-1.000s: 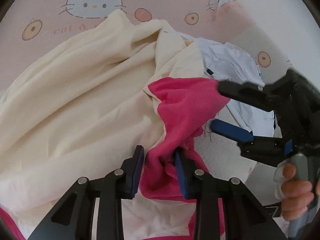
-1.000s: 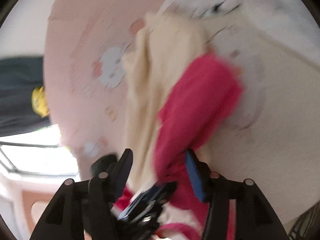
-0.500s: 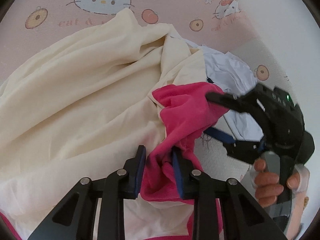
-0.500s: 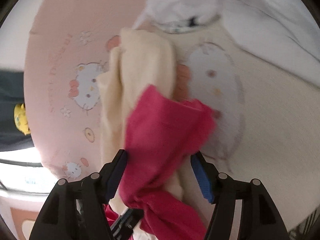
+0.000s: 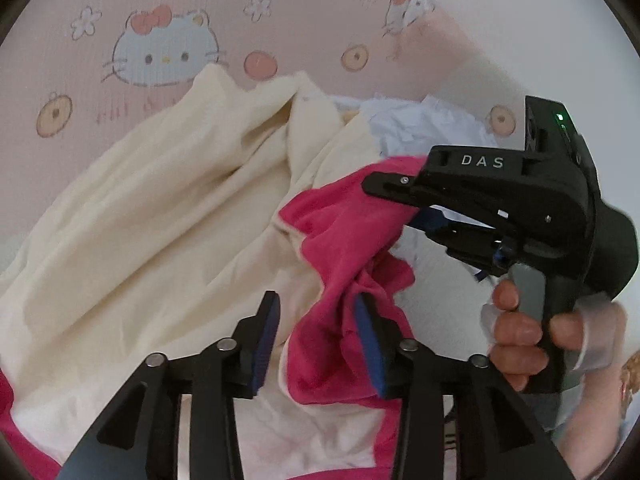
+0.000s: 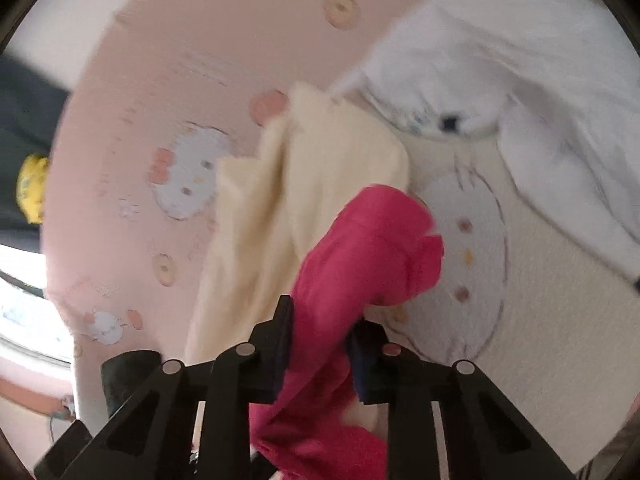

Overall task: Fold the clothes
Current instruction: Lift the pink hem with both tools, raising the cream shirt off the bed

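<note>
The cream garment with pink trim [image 5: 168, 248] is lying crumpled across a pink cartoon-cat bedsheet [image 5: 168, 20], its pink trim [image 5: 344, 240] bunched up where the 2 tools meet. In the right wrist view the same garment [image 6: 280, 208] is hanging in a long fold, cream above and pink [image 6: 360, 256] below, over the bedsheet [image 6: 160, 92].

The left hand-held gripper [image 5: 316, 344] is pointing down at the pink cloth, and its jaws are opening. The pink fold is sitting between them against the right blue pad [image 5: 370, 344], while the left pad [image 5: 266, 340] is standing clear of the fabric with cream cloth showing in the gap, so this tool is no longer pinching anything.

The right hand-held gripper [image 6: 320, 344] is closing its jaws, and the pink trim is filling the space between its 2 fingers, pressed on both sides. In the left wrist view the right hand-held gripper [image 5: 404, 204] is reaching in from the right, its black fingers biting the upper edge of the pink cloth, and a person's hand [image 5: 532, 332] is wrapping round its grey trigger.

A white garment [image 6: 520, 80] is lying rumpled on the bed just beyond the cream one, touching its far edge. In the left wrist view it [image 5: 416, 128] is peeking out behind the cream folds.
</note>
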The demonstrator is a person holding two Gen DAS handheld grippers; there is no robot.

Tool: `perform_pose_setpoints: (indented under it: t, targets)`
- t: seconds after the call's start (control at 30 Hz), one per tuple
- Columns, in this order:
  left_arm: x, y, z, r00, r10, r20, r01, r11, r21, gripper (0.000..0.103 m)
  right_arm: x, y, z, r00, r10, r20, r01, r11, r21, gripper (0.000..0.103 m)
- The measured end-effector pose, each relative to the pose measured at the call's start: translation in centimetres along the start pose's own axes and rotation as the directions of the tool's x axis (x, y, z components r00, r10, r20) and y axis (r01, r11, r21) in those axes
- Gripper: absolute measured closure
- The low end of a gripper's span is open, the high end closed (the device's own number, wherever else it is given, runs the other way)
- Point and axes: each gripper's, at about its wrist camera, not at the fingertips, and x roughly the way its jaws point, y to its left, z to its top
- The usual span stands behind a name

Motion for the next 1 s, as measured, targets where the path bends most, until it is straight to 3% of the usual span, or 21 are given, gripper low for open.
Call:
perform_pose_setpoints:
  t: [0.07,0.1,0.13,0.3,0.37,0.5,0.63,0.73,0.8,0.83,1.0]
  targets:
    - [-0.9,0.3,0.3,0.999,-0.039,0.027,0.04,0.999,-0.034,0.053,-0.8,-0.4,0.4,0.998,0.069,0.006,-0.069,0.998,0.01,0.079]
    - [-1.2,0.4,0.5,0.998,-0.055,0.033,0.056,0.997,-0.05,0.039,-0.6,0.1,0.4,0.995,0.101,-0.002,-0.101,0.995,0.003,0.079]
    - [-1.3,0.5,0.8,0.997,-0.07,0.037,0.072,0.995,-0.066,0.034,-0.2,1.1,0.5,0.993,0.114,0.001,-0.114,0.993,-0.011,0.079]
    - [-1.2,0.4,2.6,0.991,-0.125,0.046,0.13,0.983,-0.13,0.034,-0.9,1.8,0.2,0.981,0.194,-0.019,-0.195,0.98,-0.035,0.079]
    - [-0.8,-0.3,3.0,0.994,-0.104,0.033,0.108,0.988,-0.115,0.034,-1.4,0.9,0.6,0.969,0.245,-0.018,-0.245,0.969,-0.013,0.079]
    - [0.6,-2.0,2.9,0.998,-0.066,-0.019,0.065,0.997,-0.045,0.034,-1.6,1.0,1.1,0.922,0.387,-0.03,-0.386,0.922,0.03,0.078]
    - [3.0,-3.4,2.0,0.998,0.005,-0.068,-0.002,0.999,0.037,0.034,-1.1,1.2,1.0,0.932,0.36,-0.044,-0.359,0.933,0.028,0.078]
    - [5.4,-3.7,1.2,0.986,0.088,-0.139,-0.079,0.995,0.068,0.034,-1.4,0.9,1.2,0.96,0.277,-0.041,-0.276,0.961,0.019,0.078]
    - [5.8,-3.7,1.1,0.984,0.096,-0.15,-0.086,0.994,0.068,0.034,-1.9,0.0,1.3,0.97,0.24,-0.035,-0.238,0.97,0.045,0.061]
    - [5.8,-3.7,1.1,0.984,0.096,-0.149,-0.087,0.994,0.066,0.034,-2.0,-0.7,1.3,0.974,0.225,-0.03,-0.222,0.972,0.083,0.047]
    - [6.0,-4.5,2.0,0.985,0.122,-0.124,-0.112,0.99,0.089,0.034,-0.9,-4.3,1.4,0.992,0.104,-0.067,-0.084,0.964,0.254,0.041]
